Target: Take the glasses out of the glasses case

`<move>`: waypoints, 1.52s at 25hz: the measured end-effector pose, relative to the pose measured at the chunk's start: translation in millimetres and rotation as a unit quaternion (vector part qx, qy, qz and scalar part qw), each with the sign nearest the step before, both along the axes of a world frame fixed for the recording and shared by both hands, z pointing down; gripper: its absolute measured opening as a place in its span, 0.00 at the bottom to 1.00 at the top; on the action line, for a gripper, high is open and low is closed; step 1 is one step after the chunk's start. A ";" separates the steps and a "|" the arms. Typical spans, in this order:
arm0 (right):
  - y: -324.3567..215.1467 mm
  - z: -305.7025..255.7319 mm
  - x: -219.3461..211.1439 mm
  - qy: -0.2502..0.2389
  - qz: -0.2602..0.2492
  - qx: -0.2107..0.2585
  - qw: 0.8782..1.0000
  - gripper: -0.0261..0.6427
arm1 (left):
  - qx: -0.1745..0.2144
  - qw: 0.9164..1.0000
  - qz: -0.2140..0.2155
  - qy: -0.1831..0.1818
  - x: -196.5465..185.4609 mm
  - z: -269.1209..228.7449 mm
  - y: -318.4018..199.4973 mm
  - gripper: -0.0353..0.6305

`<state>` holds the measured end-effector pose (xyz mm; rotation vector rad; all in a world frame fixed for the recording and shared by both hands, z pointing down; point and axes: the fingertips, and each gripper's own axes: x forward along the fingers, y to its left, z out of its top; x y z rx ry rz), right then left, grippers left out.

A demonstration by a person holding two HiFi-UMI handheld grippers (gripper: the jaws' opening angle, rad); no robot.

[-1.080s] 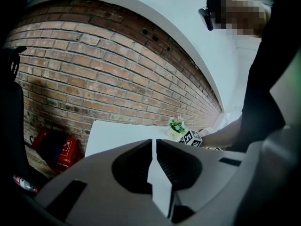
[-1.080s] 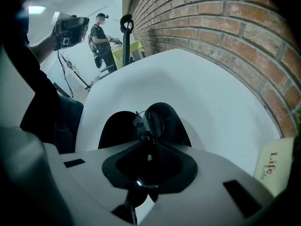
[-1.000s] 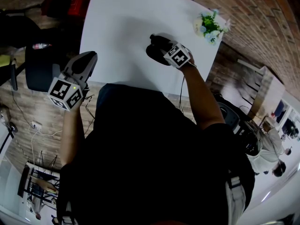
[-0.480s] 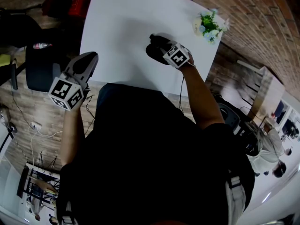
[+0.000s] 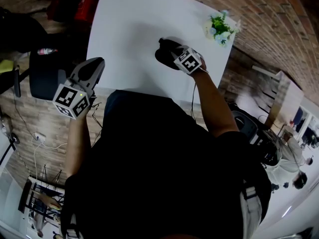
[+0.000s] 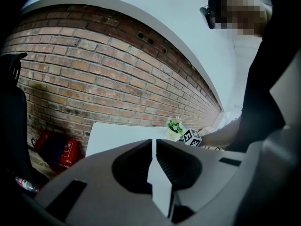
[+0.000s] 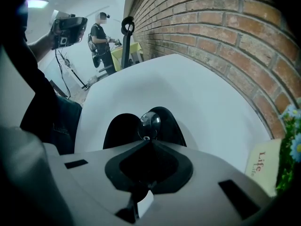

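Right gripper (image 7: 149, 139) points steeply down over the open black glasses case (image 7: 121, 128) on the white table (image 7: 197, 93). Its jaws are closing on the glasses (image 7: 150, 121), one lens showing at their tips. Left gripper (image 6: 154, 144) is held off the table's near edge, jaws nearly together, empty.

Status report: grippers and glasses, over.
Right gripper, jaws closing on glasses at the open glasses case. Left gripper shut, empty, by the table edge. Flower pot stands well aside.

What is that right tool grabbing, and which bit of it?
The right tool, its jaws closing, pinches the glasses by the frame beside one lens, over the open glasses case.
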<state>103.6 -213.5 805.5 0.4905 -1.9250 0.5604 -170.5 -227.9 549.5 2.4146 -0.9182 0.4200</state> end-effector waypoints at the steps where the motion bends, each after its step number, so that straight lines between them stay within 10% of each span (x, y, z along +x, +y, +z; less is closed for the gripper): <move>1: -0.2 -1.1 0.0 0.000 0.001 0.001 1.000 0.08 | 0.001 1.000 0.000 0.000 -0.3 -0.8 0.7 0.10; 38: 22.5 -71.1 21.7 -0.034 0.066 0.090 0.993 0.08 | 0.073 0.996 0.045 -0.019 30.6 -63.8 38.7 0.10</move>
